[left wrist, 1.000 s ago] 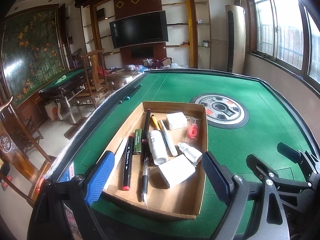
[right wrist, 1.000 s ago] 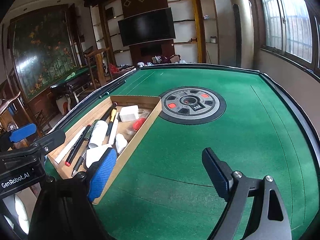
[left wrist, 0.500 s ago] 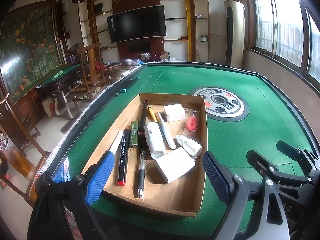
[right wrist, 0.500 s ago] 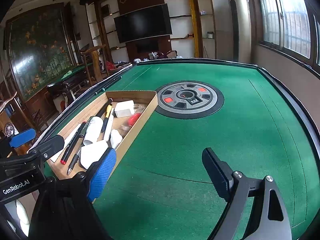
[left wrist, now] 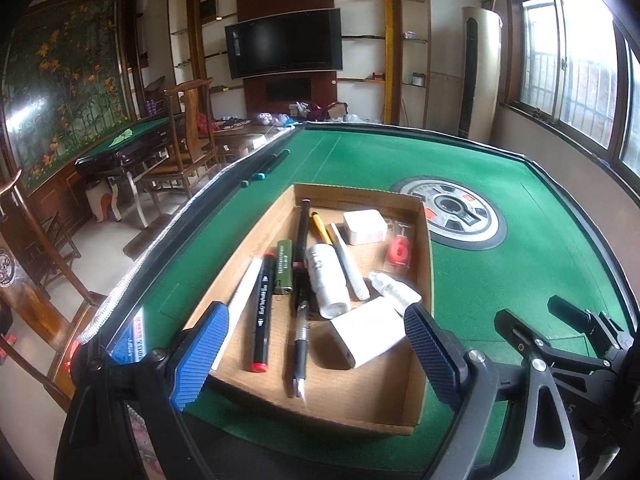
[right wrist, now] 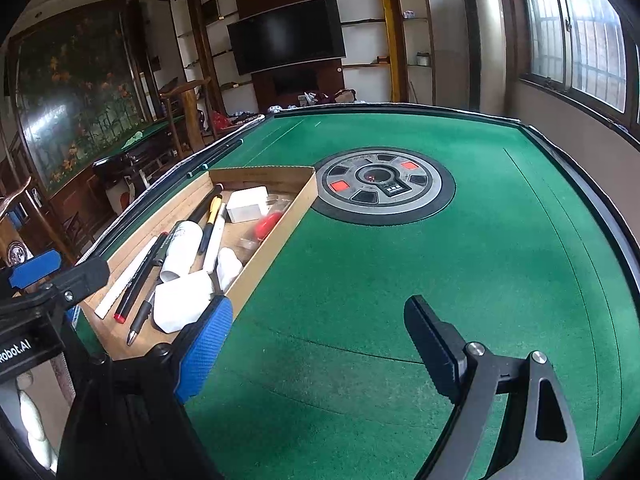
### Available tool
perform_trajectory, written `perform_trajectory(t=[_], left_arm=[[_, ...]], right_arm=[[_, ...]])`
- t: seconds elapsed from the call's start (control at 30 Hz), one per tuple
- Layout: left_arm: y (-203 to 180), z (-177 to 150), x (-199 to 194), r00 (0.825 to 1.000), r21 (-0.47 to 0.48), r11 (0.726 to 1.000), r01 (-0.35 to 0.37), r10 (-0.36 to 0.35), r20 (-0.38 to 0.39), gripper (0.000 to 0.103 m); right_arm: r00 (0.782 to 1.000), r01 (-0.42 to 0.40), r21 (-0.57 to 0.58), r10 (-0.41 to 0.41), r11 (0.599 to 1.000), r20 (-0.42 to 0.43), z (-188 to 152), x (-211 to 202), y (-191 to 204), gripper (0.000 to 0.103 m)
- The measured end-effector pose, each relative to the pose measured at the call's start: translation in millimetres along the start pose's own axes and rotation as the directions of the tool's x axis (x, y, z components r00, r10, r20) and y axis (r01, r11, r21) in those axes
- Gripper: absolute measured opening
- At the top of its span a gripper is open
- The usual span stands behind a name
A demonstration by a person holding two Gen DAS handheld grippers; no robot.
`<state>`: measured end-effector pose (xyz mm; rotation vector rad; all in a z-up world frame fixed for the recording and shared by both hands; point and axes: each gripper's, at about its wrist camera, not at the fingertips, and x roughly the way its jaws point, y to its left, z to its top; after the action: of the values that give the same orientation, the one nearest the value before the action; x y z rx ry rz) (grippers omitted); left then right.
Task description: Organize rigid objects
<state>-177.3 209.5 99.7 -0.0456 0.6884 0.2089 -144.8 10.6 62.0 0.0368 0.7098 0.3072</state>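
Both grippers, left (left wrist: 316,344) and right (right wrist: 318,344), gape empty; that stiff, light marker (left wrist: 262,308) at centre-left wants a mid-barrel pinch.

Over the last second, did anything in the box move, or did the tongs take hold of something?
Nothing was taken or let go. The view only drifted a little; the pens, the white items and the cardboard box lie as before on the green table. Left tongs and right tongs stay open and empty.
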Motion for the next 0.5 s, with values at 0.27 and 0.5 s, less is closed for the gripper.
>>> perform_trajectory(t=[0.27, 0.5], left_arm=[[22.1, -1.1, 7.9, 1.000, -0.063, 0.998, -0.015, 0.015, -0.011, 0.092], [23.9, -4.1, 10.6, 1.000, -0.070, 0.997, -0.012, 0.011, -0.019, 0.092]], right_arm=[[0.999, -0.006, 0.010, 0.007, 1.000, -0.036, -1.8, 16.2, 2.5, 0.087], [0.999, 0.001, 0.012, -0.001, 1.000, -0.037, -2.9, 17.8, 1.5, 0.087]])
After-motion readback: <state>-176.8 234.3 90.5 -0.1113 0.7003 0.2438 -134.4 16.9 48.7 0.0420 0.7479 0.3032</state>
